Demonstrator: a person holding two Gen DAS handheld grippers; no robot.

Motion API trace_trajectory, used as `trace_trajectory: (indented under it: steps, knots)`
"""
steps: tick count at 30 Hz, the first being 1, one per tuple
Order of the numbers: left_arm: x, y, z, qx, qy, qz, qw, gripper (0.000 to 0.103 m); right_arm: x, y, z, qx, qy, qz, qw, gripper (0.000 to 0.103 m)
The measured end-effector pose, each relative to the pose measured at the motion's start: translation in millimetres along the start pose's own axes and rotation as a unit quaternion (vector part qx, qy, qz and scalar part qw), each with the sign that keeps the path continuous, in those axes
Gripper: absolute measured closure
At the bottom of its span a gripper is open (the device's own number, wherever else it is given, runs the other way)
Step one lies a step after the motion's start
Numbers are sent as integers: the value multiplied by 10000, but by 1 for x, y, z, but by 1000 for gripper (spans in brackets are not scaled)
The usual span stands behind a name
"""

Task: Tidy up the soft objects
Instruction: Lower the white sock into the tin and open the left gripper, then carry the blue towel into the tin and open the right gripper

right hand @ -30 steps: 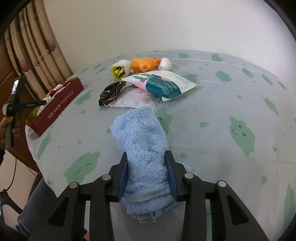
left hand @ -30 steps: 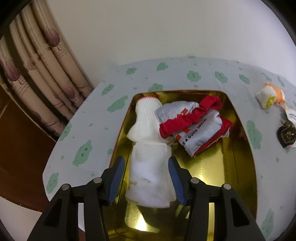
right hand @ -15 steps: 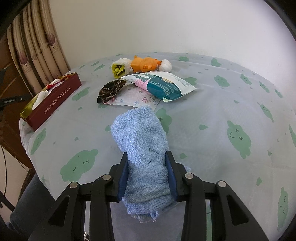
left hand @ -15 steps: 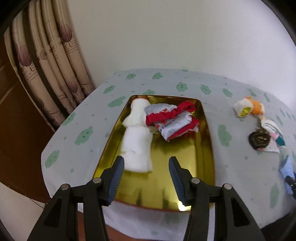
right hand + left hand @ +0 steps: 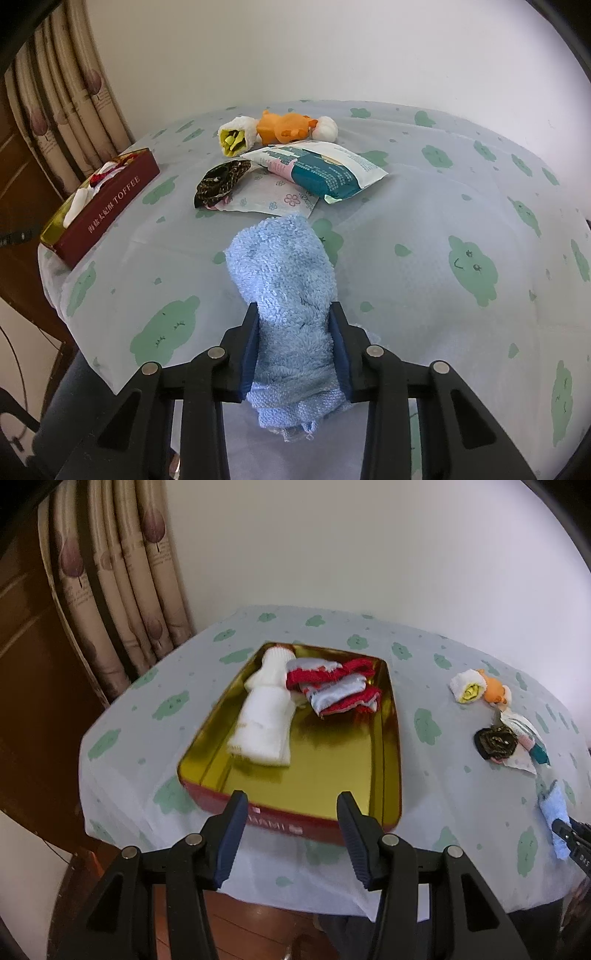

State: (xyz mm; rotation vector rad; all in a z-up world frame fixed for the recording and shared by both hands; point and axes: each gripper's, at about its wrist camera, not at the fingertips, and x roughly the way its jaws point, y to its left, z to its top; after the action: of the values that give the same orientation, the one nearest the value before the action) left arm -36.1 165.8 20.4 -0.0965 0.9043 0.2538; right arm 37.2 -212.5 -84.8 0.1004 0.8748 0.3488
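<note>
My right gripper [image 5: 293, 334] is pinching the blue towel [image 5: 284, 273], its jaws closing on the folded cloth, which lies on the bench [image 5: 424, 229] near the front edge. My left gripper [image 5: 291, 834] is spread with nothing between its fingers, hanging over the bench's front left corner just short of the toffee tin [image 5: 391, 760]. Inside the tin, a white rolled cloth [image 5: 264, 720] lies along its left side and a red and grey cloth [image 5: 332, 688] sits bunched at the far end, touching it. Toward the far edge of the bench lie an orange plush toy [image 5: 284, 127], a white roll with yellow inside [image 5: 236, 138], a dark patterned scrunchie [image 5: 219, 181] and a teal packet [image 5: 321, 170].
</note>
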Motion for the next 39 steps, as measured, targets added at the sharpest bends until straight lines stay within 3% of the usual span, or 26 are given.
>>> trace_trajectory:
  steps: [7,12,15,22,27,33,39]
  knots:
    - [-3,16,-29,-326,-10,251,9992,52,-5,11,5,39,79,17,10000,71]
    - [-7,29,-40,-481,-74,380,9981,52,-13,31,17,91,57,249,9996,71]
    - [-12,33,-39,-654,-191,383,9969,52,-22,57,33,-10,-59,523,9986,71]
    - [-16,24,-40,-440,-278,385,9979,52,-37,150,89,-511,-322,1368,9888,71]
    - [-17,30,-40,-620,-318,370,9969,52,-9,223,123,-682,-145,1955,9782,71]
    - [-15,42,-38,-892,-292,281,9952,52,52,294,137,-1009,262,1897,9763,71]
    - [-15,45,-38,-911,-348,284,9948,52,98,319,136,-1164,578,1676,9772,71]
